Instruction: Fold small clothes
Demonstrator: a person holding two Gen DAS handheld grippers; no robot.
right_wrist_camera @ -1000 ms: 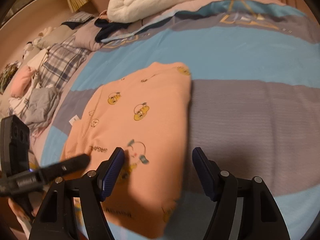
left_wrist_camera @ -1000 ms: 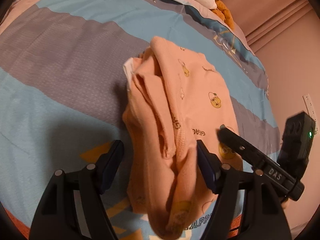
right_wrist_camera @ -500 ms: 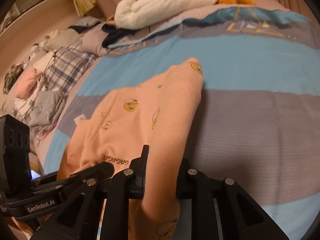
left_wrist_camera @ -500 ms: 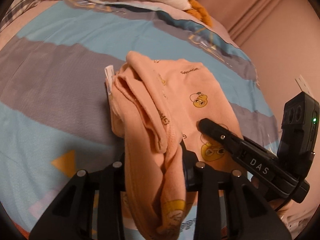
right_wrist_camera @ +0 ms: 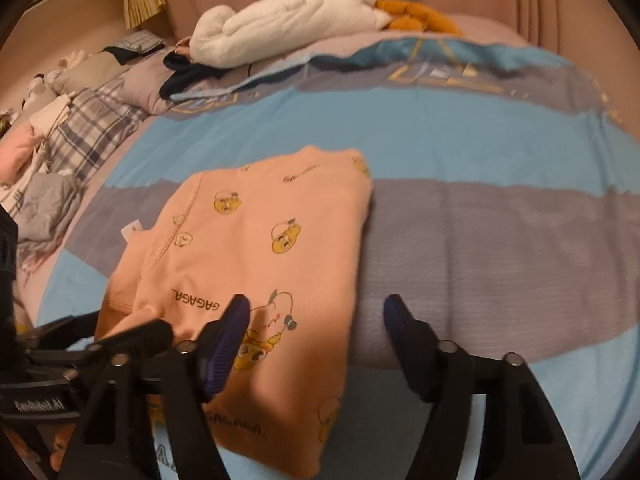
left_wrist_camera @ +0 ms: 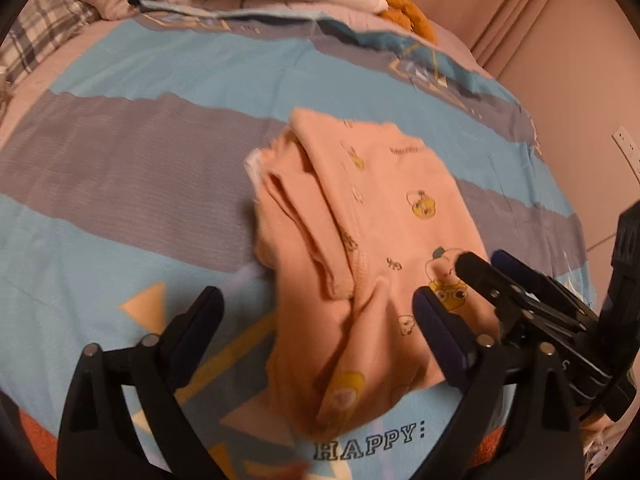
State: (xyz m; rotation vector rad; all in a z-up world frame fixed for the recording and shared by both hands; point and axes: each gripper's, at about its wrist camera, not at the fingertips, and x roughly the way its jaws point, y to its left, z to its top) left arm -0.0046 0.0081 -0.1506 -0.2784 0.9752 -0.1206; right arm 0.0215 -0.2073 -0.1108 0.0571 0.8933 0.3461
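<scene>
The peach printed top (left_wrist_camera: 372, 240) is lying on the striped bedspread (left_wrist_camera: 120, 168), folded into a roughly rectangular bundle with the little yellow cartoon prints facing up, and its near end flops toward the cameras. Half a second ago both grippers were pinched on that near edge; now they've let go. The left gripper (left_wrist_camera: 320, 316) has its jaws spread wide, just opened up, with the lumpy near end of the top sitting between them but no pad pressing on it. Same deal on the right gripper (right_wrist_camera: 316, 320): its jaws have just been opening too, the left finger hanging over the printed fabric and the right one over the grey stripe of the bedspread, so nothing is held there either. In each wrist view the other gripper pokes in from the side, close by over the same end of the garment. So it reads like a fold was just laid down and released. The left side of the bundle looks a bit messy in the left wrist view, with loose layers and a white label (left_wrist_camera: 254, 164) peeking out, so it probably wants some tidying or one more fold. Further back there's a white plush toy (right_wrist_camera: 288, 20) and a heap of other clothes (right_wrist_camera: 48, 200) off to the side, presumably next in line.
</scene>
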